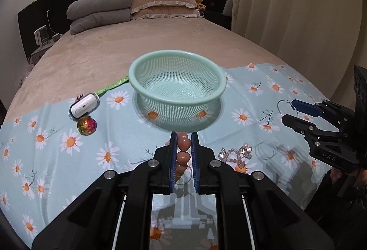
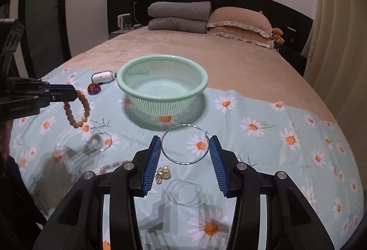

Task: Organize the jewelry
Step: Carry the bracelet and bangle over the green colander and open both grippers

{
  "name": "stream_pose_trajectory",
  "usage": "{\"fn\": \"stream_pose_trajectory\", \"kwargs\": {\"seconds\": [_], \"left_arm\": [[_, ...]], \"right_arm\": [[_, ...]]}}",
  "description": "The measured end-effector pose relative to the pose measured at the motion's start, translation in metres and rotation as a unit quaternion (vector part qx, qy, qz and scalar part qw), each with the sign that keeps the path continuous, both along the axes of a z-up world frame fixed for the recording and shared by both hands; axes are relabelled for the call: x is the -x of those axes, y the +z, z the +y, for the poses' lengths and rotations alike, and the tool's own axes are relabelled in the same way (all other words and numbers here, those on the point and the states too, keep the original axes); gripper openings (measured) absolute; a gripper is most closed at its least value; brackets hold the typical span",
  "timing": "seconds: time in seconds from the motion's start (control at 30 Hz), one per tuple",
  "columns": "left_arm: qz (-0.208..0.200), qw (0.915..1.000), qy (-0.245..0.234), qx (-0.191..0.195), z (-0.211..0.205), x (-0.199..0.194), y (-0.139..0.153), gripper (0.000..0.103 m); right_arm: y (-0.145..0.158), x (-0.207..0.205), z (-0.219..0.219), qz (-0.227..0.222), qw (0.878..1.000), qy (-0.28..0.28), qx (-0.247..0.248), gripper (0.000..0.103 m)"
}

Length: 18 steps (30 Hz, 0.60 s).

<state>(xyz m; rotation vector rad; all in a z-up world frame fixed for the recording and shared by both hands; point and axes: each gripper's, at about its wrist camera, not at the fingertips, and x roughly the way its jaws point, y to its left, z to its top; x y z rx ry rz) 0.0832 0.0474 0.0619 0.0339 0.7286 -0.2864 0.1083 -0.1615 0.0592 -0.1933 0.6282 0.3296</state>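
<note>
The left hand-held gripper (image 1: pixel 183 143) pinches a brown bead bracelet (image 2: pixel 78 110) between its blue pads; the loop hangs below the fingertips, clear of the daisy cloth (image 2: pixel 263 158) spread on the bed (image 1: pixel 96 50). The right hand-held gripper (image 2: pixel 185 146) grips a large silver hoop (image 2: pixel 185 144) across its width — both pads touch the wire, and the hoop is off the cloth. A mint basket (image 2: pixel 160 71) sits on the cloth just beyond both grippers, nothing in it. Near the grippers lie a pink bead bracelet (image 1: pixel 236 153) with a pearl charm, a stack of thin rings (image 2: pixel 185 190) and 1 small hoop (image 2: pixel 101 141). Far left of the basket sit a white case (image 1: pixel 84 108) and a shiny red ball (image 1: pixel 87 125), touching each other.
</note>
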Motion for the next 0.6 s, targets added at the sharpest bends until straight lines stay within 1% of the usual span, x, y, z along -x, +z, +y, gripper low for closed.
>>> {"fn": "stream_pose_trajectory", "kwargs": {"seconds": [0.13,0.2,0.3,0.37,0.43,0.53,0.6], "left_arm": [[-0.018,0.9998,-0.003,0.0,-0.002,-0.011,0.029,0.012],[-0.025,0.9997,-0.005,-0.003,-0.003,-0.023,0.043,0.012],[-0.035,0.9992,-0.009,-0.017,-0.006,-0.047,0.056,0.012],[-0.043,0.9987,-0.01,-0.027,-0.006,-0.066,0.061,0.012],[-0.055,0.9973,-0.002,-0.05,-0.007,-0.086,0.062,0.012],[-0.052,0.9969,-0.001,-0.058,-0.002,-0.119,0.057,0.012],[-0.047,0.9973,-0.01,-0.056,0.0,-0.139,0.05,0.012]], "right_arm": [[0.025,-0.011,0.012,-0.017,0.999,0.02,0.018,0.041],[0.032,-0.024,0.021,-0.012,0.999,0.038,0.026,0.041],[0.034,-0.055,0.038,0.013,0.997,0.061,0.044,0.041],[0.032,-0.079,0.048,0.025,0.996,0.073,0.055,0.041],[0.028,-0.101,0.058,0.025,0.994,0.075,0.07,0.041],[0.02,-0.135,0.071,0.037,0.992,0.093,0.076,0.041],[0.015,-0.158,0.074,0.048,0.991,0.103,0.071,0.041]]}}
